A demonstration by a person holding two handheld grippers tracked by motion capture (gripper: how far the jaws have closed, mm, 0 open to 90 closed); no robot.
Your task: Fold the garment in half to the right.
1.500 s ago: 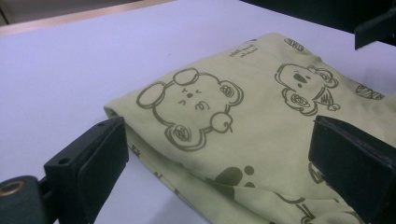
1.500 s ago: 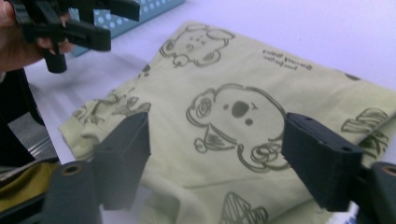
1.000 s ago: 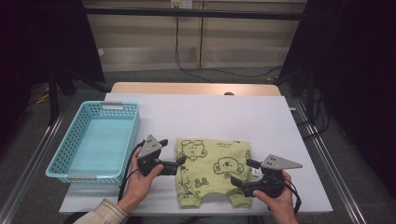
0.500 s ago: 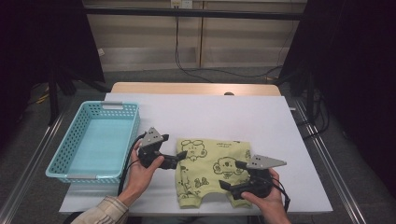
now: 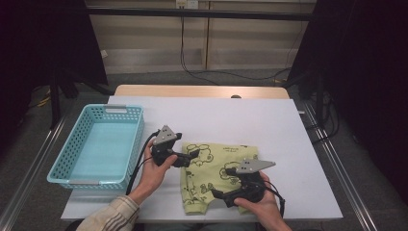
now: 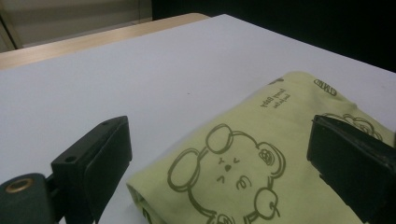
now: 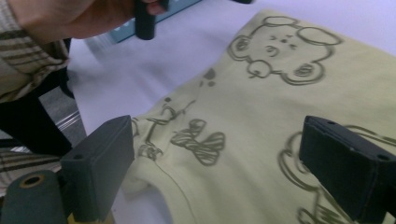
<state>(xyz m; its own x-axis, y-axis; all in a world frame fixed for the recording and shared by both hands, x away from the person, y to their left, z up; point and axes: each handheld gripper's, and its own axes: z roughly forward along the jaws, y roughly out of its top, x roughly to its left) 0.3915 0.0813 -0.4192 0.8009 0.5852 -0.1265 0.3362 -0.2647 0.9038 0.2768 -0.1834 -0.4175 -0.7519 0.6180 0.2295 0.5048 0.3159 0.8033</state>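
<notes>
A yellow-green folded garment with bear drawings lies flat on the white table, near its front edge. My left gripper is at the garment's top left corner, open, and that corner lies low between the jaws. My right gripper points left over the garment's front part. Its jaws have just been closing a little but stand wide apart, astride the cloth and its hem, pressing on nothing.
A light blue plastic basket stands at the table's left side, close to my left hand. The table's far half and right side are bare white. Its front edge runs just below the garment.
The right gripper has slid left across the garment's front part. The left gripper has moved slightly right and away, onto the garment's top left corner.
</notes>
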